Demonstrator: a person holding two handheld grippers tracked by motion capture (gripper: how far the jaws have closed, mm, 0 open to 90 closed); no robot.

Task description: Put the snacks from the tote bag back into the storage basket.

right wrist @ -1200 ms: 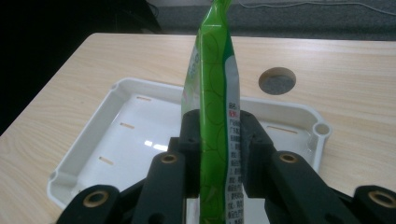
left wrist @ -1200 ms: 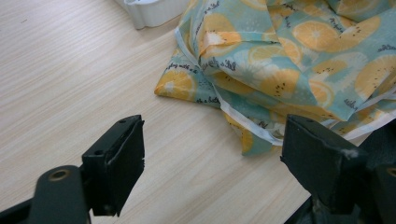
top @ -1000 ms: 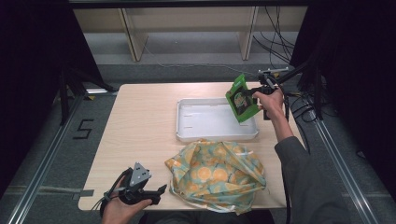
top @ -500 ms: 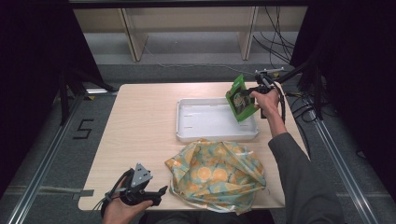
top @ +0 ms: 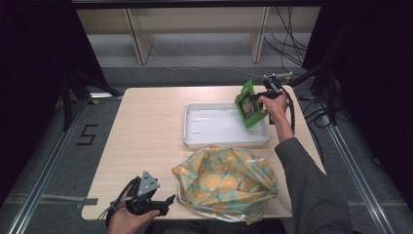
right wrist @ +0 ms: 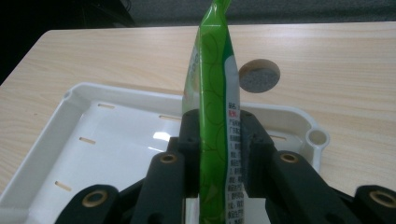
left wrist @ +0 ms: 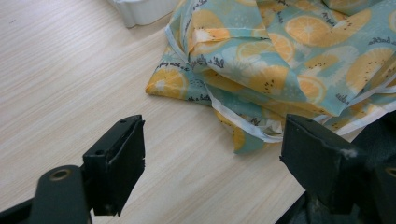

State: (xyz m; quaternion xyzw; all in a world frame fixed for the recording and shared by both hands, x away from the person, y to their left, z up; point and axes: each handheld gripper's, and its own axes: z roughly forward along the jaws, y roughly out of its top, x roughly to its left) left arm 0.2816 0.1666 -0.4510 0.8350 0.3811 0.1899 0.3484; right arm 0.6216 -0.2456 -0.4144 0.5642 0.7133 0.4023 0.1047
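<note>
Right gripper clamps green snack packet over white tray's right edge, fruit-print bag near; left gripper jaws wide, empty, near-left.

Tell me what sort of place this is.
Probably a lab recording station: a pale wooden table ringed by black curtains, metal floor rails with a taped number, and loose cables behind.

Tray at table right-centre, bag just before it, packet over tray's right end
</note>
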